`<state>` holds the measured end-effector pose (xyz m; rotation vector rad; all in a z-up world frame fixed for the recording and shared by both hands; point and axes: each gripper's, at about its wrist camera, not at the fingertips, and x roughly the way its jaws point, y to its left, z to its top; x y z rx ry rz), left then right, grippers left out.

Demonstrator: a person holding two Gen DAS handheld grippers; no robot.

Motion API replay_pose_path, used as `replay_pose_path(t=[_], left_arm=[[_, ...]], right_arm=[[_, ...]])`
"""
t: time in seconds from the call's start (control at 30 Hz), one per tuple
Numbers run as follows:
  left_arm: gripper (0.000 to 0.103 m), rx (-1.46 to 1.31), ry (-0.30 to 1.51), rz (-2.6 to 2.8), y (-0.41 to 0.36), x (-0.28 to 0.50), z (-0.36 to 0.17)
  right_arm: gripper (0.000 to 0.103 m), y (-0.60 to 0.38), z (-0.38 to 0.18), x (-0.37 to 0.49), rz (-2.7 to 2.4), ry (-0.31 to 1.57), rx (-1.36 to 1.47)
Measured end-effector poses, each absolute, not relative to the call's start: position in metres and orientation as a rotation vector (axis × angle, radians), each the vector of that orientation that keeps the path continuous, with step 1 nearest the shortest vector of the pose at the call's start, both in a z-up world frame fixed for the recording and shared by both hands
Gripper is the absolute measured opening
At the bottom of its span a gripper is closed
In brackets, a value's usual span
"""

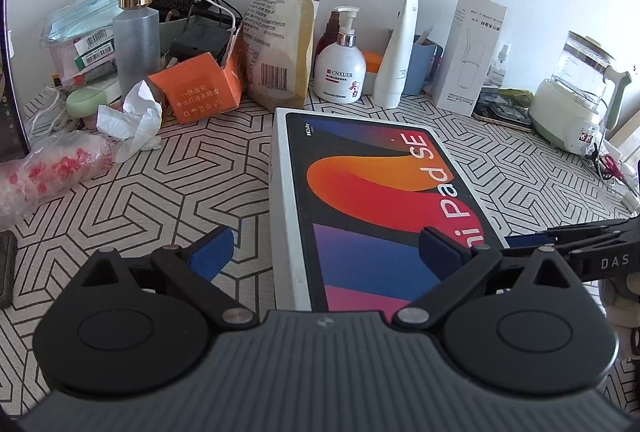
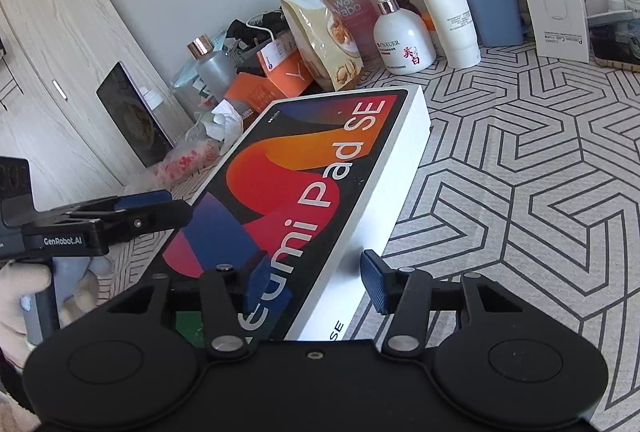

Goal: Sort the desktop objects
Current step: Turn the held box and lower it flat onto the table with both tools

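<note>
A flat tablet box printed "Pad SE" lies on the patterned tabletop; it also shows in the right wrist view. My left gripper is open, its jaws straddling the box's near left edge. My right gripper is open, its jaws either side of the box's near right edge. Each gripper shows in the other's view, the right one at the box's right side and the left one at its left side.
Along the wall stand a clear bottle, orange carton, tan food bag, white pump bottle, white tube, tall white box and kettle. Crumpled tissue and a plastic bag lie left.
</note>
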<state>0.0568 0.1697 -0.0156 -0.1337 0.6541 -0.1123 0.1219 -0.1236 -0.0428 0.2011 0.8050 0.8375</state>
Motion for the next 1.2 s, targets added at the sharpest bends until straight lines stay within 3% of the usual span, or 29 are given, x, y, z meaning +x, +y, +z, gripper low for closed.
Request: replay_pose_path(t=[1.0,1.2], left_arm=[[0.103,-0.135,0.734,-0.146,0.148,0.070,-0.035],[0.103,-0.117,0.741,-0.146,0.143,0.068,-0.041]], right_arm=[[0.058,-0.117,-0.041,0.110,0.810,0.759,0.104],[0.064,-0.118,-0.041,0.111,0.797,0.770,0.110]])
